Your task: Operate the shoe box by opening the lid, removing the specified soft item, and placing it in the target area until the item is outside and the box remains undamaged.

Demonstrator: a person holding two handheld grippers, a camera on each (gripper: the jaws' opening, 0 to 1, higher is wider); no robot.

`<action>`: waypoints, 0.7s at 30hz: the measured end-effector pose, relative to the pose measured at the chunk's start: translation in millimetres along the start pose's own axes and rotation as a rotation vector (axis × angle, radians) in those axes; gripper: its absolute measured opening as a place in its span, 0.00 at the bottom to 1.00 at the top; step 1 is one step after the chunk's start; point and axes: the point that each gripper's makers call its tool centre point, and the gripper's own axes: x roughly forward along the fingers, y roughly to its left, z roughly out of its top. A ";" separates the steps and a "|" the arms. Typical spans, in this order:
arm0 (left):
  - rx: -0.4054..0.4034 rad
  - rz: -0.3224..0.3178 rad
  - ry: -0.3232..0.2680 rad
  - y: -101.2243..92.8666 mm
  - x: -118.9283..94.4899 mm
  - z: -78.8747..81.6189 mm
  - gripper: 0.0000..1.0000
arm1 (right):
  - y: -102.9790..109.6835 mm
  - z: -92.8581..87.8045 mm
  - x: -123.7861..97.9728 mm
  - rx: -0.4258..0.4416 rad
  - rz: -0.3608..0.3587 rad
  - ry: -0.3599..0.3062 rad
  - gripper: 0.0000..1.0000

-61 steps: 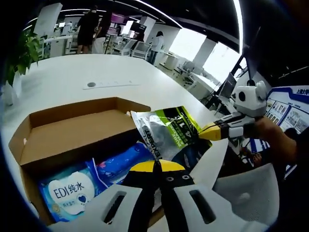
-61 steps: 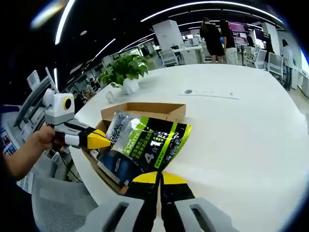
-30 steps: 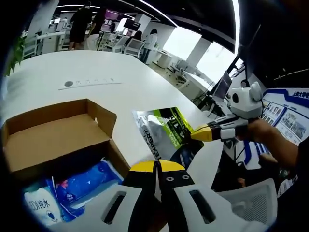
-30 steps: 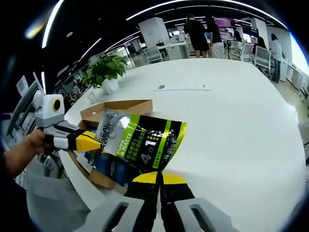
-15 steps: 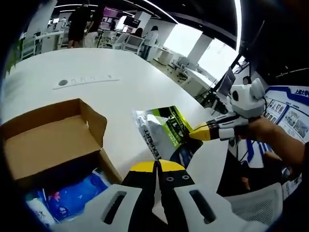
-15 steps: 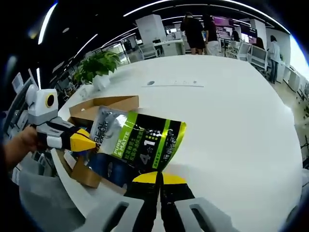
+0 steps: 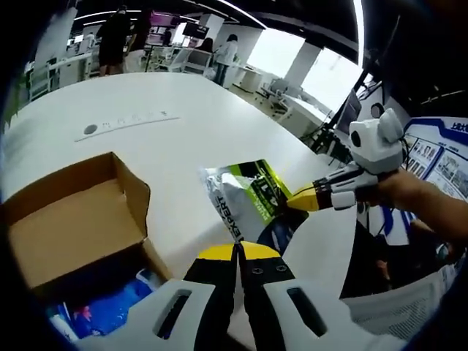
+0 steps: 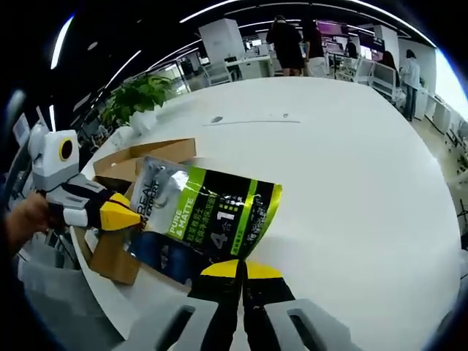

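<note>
While we hold the green, black and silver soft plastic pouch [image 8: 208, 219] up between our two tools, the open brown cardboard shoe box [image 7: 69, 223] sits off to one side on the wide white round table [image 8: 351, 183], so the pouch is outside the box and above the tabletop. Our left gripper [image 7: 237, 254] has its yellow-tipped jaws pressed together on the pouch's near edge; in the right gripper view it comes in from the left [image 8: 121, 214] with a hand [image 8: 25, 216] behind it. Our right gripper [image 8: 238, 269] pinches the opposite edge with jaws closed; in the left gripper view its yellow tip [image 7: 301, 198] meets the pouch [image 7: 252, 197].

Inside the box lies a blue plastic packet [image 7: 113, 311], partly hidden by our own gripper body. A leafy green potted plant [image 8: 139, 99] stands at the table's far side, and a small round grey inset [image 8: 217, 119] sits in the tabletop. People stand among desks beyond.

On the pouch we read "REAL", "PURE & MATTE" and a large "4".
</note>
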 end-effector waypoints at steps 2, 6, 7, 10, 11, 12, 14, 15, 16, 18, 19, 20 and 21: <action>0.009 0.009 0.011 1.8 3.0 -1.4 0.00 | -1.9 -1.0 3.1 -0.002 -0.001 0.003 0.00; 0.029 0.022 0.024 4.3 8.5 -3.0 0.00 | -5.4 -1.8 8.1 -0.005 -0.007 0.007 0.00; 0.035 0.027 0.026 5.2 10.3 -2.7 0.00 | -6.2 -1.7 9.1 -0.006 -0.008 0.008 0.00; 0.046 0.043 0.041 8.7 15.2 -2.7 0.00 | -9.3 -0.5 12.6 -0.005 -0.011 0.008 0.00; 0.043 0.046 0.044 9.9 17.1 -2.1 0.00 | -10.4 -0.1 13.6 -0.006 -0.013 0.008 0.00; 0.032 0.045 0.047 9.9 18.1 -1.8 0.00 | -12.6 0.9 14.9 -0.010 -0.020 0.008 0.00; 0.037 0.054 0.043 10.5 20.5 0.6 0.00 | -15.5 2.8 15.9 -0.014 -0.023 0.007 0.00; 0.045 0.061 0.045 11.3 21.3 1.2 0.00 | -16.5 3.7 16.2 -0.011 -0.022 0.005 0.00; 0.048 0.062 0.046 10.9 22.9 2.1 0.00 | -17.7 4.4 16.5 -0.010 -0.024 0.004 0.00; 0.046 0.065 0.050 11.1 26.1 2.5 0.00 | -20.8 5.1 17.6 -0.010 -0.030 0.005 0.00; 0.049 0.070 0.055 11.1 26.8 2.1 0.00 | -22.2 4.8 18.7 -0.009 -0.031 0.007 0.00; 0.058 0.074 0.064 10.1 28.2 1.2 0.00 | -23.0 4.1 19.4 -0.008 -0.031 0.010 0.00; 0.075 0.078 0.074 9.8 29.2 -0.1 0.00 | -24.0 2.8 20.5 -0.008 -0.034 0.015 0.00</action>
